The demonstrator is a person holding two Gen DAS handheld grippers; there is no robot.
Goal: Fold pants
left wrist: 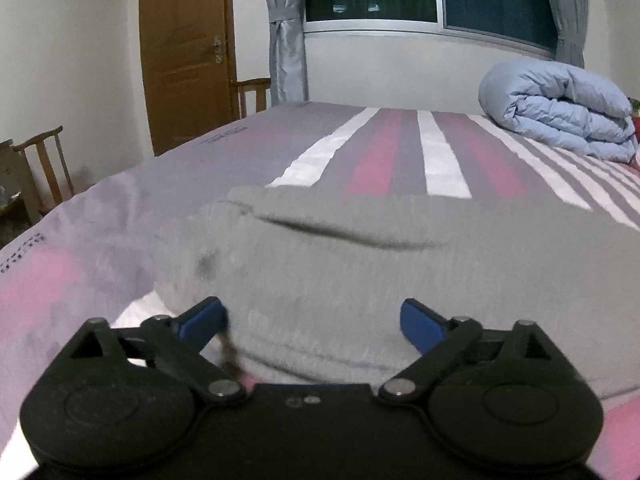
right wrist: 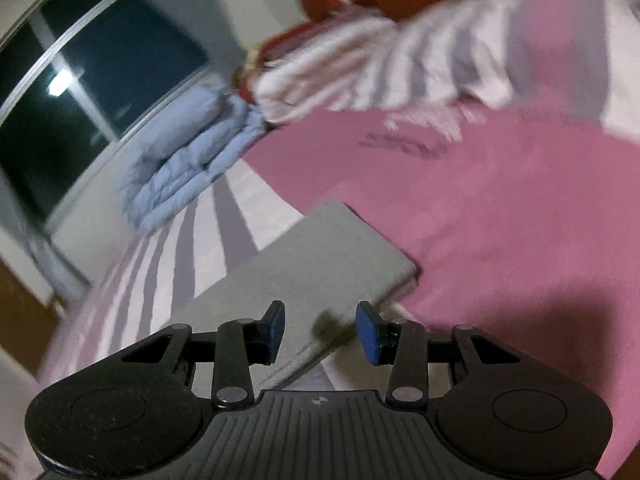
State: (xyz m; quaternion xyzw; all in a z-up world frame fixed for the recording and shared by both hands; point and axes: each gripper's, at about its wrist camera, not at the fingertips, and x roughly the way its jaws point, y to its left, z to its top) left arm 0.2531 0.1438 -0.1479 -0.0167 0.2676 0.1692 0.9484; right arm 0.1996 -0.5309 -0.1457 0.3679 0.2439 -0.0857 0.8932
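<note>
Pants (left wrist: 360,264): grey, lying folded, frame centre.
My left gripper (left wrist: 314,320): gaping wide, empty.
My right gripper (right wrist: 320,332): standing half-spread, clamping nothing.
Bedsheet (right wrist: 500,220) print: blurring, unreadable.

- Left gripper (left wrist: 314,322) points downward, its blue-padded jaws spread wide and gripping nothing.
- Right gripper (right wrist: 320,332) is rolled sideways, jaws partly apart, pads clear.
</note>
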